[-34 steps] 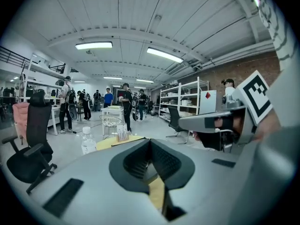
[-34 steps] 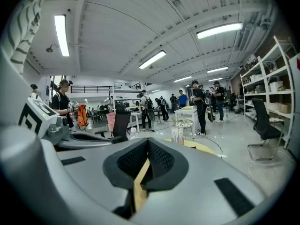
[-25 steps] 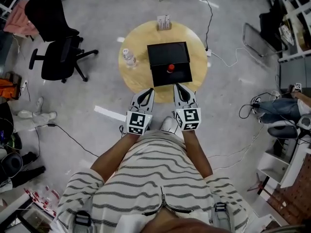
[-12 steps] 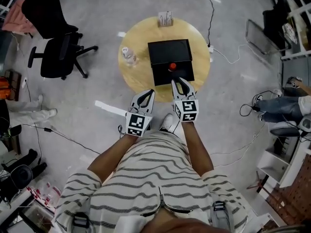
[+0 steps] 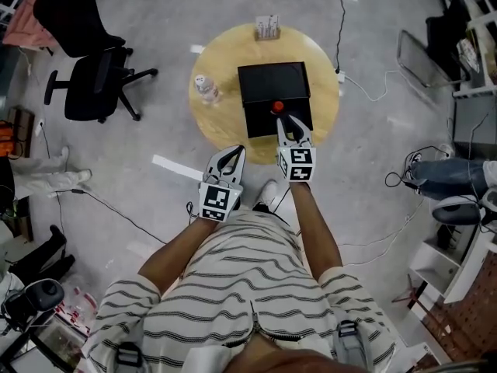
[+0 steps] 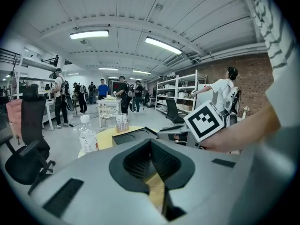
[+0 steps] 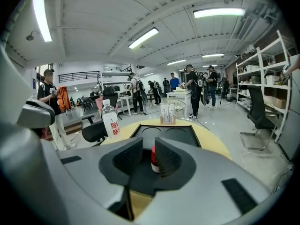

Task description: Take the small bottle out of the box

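Small bottle (image 5: 276,107), red-capped, stands in the black box (image 5: 272,84) just ahead of the right gripper (image 5: 288,120). It shows in the gap between that gripper's jaws, which are closing but not touching it. The left gripper (image 5: 231,151) hangs behind at the round table's (image 5: 217,127) near edge, its jaws pressed together and empty. A water bottle (image 5: 206,89) stands ahead of it.

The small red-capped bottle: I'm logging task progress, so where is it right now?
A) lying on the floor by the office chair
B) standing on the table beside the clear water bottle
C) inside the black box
C: the small bottle stands with its red cap up inside the black box on the round table, in the part of the box nearer the person.
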Available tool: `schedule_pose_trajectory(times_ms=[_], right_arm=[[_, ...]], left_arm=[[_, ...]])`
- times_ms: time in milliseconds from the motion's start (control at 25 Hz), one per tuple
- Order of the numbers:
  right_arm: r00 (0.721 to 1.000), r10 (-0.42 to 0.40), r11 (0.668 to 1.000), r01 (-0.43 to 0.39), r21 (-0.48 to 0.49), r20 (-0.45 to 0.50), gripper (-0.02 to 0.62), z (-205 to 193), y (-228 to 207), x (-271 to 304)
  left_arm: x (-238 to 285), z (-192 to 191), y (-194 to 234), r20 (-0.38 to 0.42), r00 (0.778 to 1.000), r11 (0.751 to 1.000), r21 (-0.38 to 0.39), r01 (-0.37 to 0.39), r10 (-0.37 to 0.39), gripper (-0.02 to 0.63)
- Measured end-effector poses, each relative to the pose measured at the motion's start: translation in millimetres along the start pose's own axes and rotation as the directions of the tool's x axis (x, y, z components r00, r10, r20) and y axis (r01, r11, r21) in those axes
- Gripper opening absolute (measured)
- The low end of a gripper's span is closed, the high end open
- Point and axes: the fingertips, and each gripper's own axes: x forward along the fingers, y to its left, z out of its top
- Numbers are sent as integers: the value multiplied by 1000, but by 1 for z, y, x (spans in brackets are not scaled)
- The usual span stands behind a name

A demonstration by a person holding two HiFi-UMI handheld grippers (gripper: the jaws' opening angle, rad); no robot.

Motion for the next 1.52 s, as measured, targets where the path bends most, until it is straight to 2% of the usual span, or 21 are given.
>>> schedule_pose_trajectory(times_ms=[80,160,360,880,1520], right_arm=[[1000,0,1000,-1,-8,-9,89,-1,-1,6],[1000,7,1000,-8,-24,-21,132,-1,0,13],[999,-1,1000,0,-27,-34,132,-5,-1,28],[994,-32,999,34,23,-105,179,-33,-14,54],[989,-47,999,48,4,-143,176,-46,-24,82]], left_arm=[[0,-2,0,-5,1000,1000,-1,-1,1,21],[0,-3,1,-12,1000,1000,-2,-3,3,21],[-2,-7,8,-20,1000,1000,-8,-18,18,21],[-7,-13,11,-30,999,1000,-11,-29,29,21],[-5,-19,9,-51,999,1000,-12,-15,14,21]])
